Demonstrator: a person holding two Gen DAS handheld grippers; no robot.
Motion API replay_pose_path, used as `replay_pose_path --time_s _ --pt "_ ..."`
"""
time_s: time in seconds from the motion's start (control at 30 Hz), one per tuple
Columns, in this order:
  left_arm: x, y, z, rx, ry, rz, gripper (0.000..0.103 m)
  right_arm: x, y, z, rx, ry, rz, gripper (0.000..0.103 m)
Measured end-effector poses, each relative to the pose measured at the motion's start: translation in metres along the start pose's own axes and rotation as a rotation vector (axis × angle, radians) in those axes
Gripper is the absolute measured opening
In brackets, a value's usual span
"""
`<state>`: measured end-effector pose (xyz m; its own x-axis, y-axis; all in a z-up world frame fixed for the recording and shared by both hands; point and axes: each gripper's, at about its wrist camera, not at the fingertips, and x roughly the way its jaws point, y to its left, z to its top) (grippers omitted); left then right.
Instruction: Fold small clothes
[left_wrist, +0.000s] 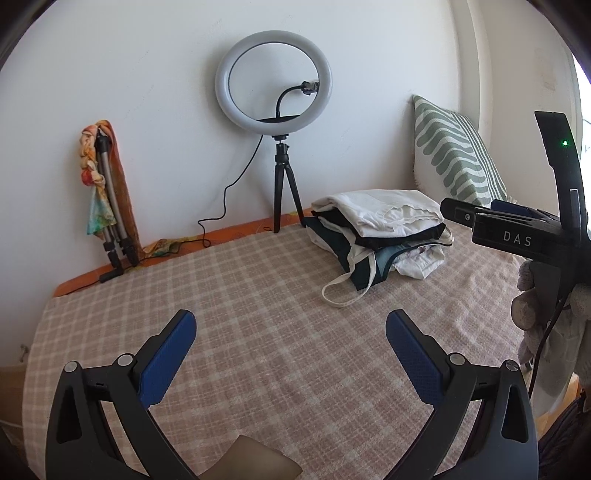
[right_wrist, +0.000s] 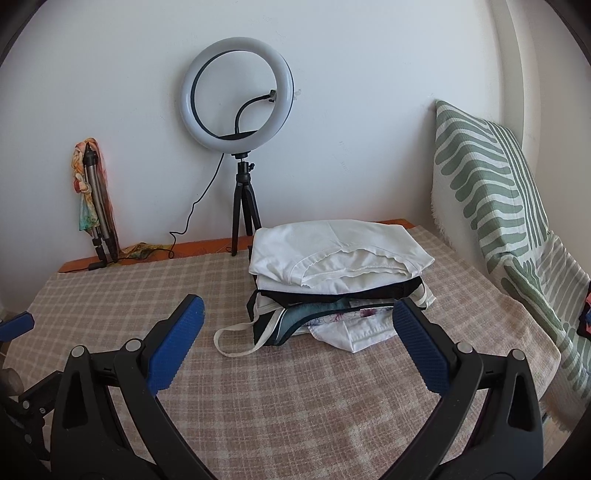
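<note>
While both views take in the checked blanket (left_wrist: 258, 295) on the bed, each holds items the other lacks.

Left wrist view only: the right gripper (left_wrist: 491, 221) seen from the side at the right edge, with a green indicator lit on its body and a gloved hand (left_wrist: 535, 306) beneath it; from this angle I cannot tell how its fingers stand. A tan flat object (left_wrist: 255, 461) at the near edge, partly cut off.

Right wrist view only: a second green-patterned cushion (right_wrist: 554, 295) lying lower, near the right edge of the bed; one blue tip of the left gripper at the far left edge.

Count, both views together:
- Grippers: two. Left gripper (left_wrist: 291, 350), fingers spread wide, nothing between them, over bare blanket. Right gripper (right_wrist: 299, 347), fingers spread wide, nothing gripped, just short of the pile.
- Pile of folded clothes (right_wrist: 332, 266): one, far right on the blanket, white garment on top, dark and pale layers under it, a cream strap (right_wrist: 236, 339) trailing out to the near left.
- Ring light (left_wrist: 273, 85) on a small black tripod: one, against the far wall.
- Folded tripod (left_wrist: 110, 206) draped with a patterned scarf: one, far left.
- Upright striped cushion (left_wrist: 454, 155): one, far right.
</note>
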<state>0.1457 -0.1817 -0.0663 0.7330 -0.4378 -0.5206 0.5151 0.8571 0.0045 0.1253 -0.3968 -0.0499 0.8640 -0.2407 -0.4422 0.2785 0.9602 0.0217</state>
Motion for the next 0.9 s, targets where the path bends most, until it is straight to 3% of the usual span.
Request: replay_pose_path --time_s 0.23,0.7,0.9 --pt "0.001 0.006 -0.01 -0.021 -0.043 0.029 0.102 0.005 -0.002 -0.008 0.012 -0.002 -0.012 0.103" --pt "-0.013 0.014 -0.008 -0.043 -0.086 0.006 0.102 -0.02 0.014 -0.002 -0.017 -0.065 -0.01 0.103" --pt "-0.019 0.02 -0.008 -0.069 -0.099 0.015 0.102 -0.021 0.018 -0.006 -0.019 -0.047 0.007 0.103"
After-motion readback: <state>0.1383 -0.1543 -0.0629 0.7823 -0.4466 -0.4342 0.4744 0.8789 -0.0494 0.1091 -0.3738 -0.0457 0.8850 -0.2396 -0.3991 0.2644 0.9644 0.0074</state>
